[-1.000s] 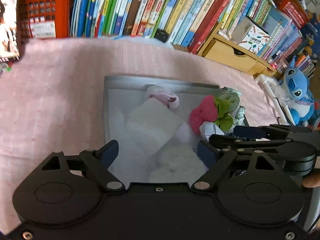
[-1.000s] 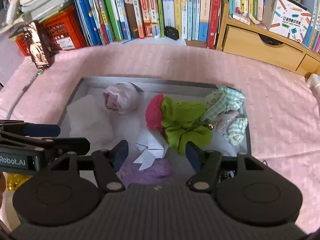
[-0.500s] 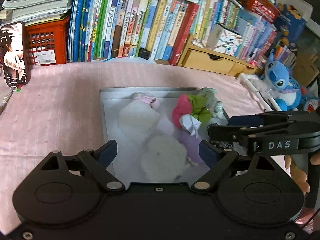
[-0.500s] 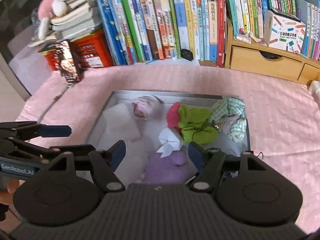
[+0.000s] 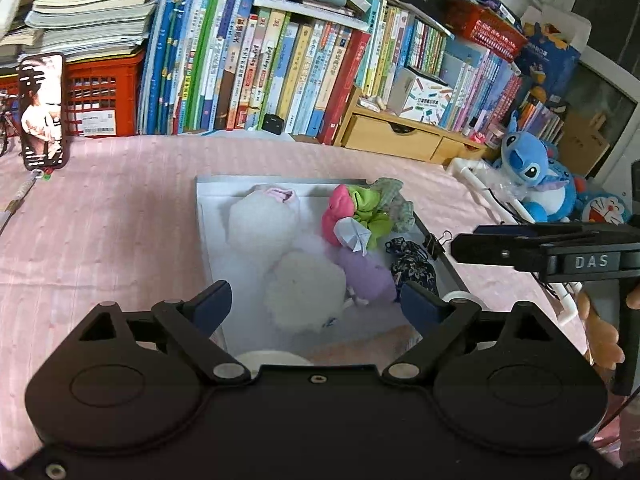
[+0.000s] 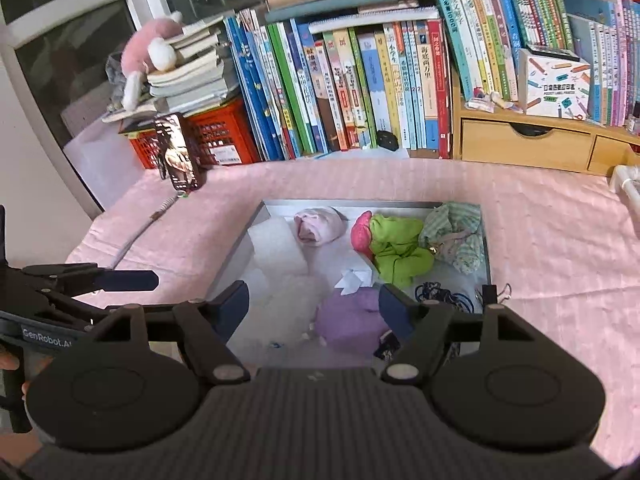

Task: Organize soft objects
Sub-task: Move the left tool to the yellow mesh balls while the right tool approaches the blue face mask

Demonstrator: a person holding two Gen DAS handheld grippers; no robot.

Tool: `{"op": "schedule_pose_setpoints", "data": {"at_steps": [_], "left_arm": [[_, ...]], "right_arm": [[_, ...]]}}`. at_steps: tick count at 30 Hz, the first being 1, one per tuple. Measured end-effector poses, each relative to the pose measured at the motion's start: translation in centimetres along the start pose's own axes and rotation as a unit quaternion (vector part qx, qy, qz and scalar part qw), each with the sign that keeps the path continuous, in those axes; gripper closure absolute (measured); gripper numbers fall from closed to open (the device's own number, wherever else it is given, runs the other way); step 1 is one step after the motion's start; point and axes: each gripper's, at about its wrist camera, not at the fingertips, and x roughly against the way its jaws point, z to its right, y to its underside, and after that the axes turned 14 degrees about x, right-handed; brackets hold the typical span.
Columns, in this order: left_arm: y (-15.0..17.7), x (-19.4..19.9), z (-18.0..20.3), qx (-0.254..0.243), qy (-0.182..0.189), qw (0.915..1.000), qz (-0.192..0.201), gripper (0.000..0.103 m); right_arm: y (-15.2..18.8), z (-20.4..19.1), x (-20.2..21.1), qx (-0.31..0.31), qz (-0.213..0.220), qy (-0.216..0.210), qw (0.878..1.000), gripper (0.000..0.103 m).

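- since both grippers hang above the near edge of the grey tray (image 6: 400, 203) with nothing in them, the risk lies in the next reach: the soft items are packed close, so a grab at one could drag a neighbour out over the low rim.
- likely snags: the white paper piece (image 6: 354, 280) rests on the purple bundle (image 6: 348, 322); the dark patterned cloth (image 5: 412, 266) sits just beside the binder clip (image 5: 438, 240) at the tray's right wall.
- white fluffy pieces (image 5: 304, 296) are pale against the tray liner; easy to misjudge their edges.
- left gripper (image 5: 316, 306): tilted down toward the tray, fingers well apart, jaws have just been opening, nothing between them.
- right gripper (image 6: 314, 308): same downward tilt, fingers apart, just been opening, empty.
- soft things all lie inside the tray, mid-desk on the pink cloth (image 6: 560, 240): pink-white bundle (image 6: 320, 226) at the far wall, green and pink cloth (image 6: 396, 250) beside it, checked cloth (image 6: 456, 236) in the far right corner.
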Motion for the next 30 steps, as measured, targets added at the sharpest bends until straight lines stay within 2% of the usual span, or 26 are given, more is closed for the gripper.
{"op": "schedule_pose_setpoints", "data": {"at_steps": [6,11,17,21,24,30], "left_arm": [[1.6,0.9,-0.6,0.014,0.017,0.9997,0.01,0.012],[3.2,2.1,-0.6,0.015,0.026,0.9987,0.041,0.012],[6.1,4.3,-1.0,0.011,0.032,0.9939,0.105,0.012],[8.5,5.7,-1.5,0.012,0.027,0.9891,0.144,0.011],[10.3,6.7,-2.1,0.016,0.019,0.9845,0.174,0.003],[13.8,8.5,-3.4,0.001,-0.054,0.9706,0.235,0.003]], "right_arm": [[1.9,0.4,1.9,-0.009,0.022,0.007,1.0,0.021],[3.6,0.7,3.5,-0.012,0.042,0.019,0.999,0.021],[7.2,1.5,5.4,-0.036,0.108,0.039,0.993,0.019],[10.2,2.6,6.1,-0.072,0.129,0.05,0.988,0.019],[12.2,3.4,6.8,-0.086,0.136,0.074,0.984,0.019],[16.0,4.0,7.2,-0.083,0.133,0.171,0.973,0.017]]}}
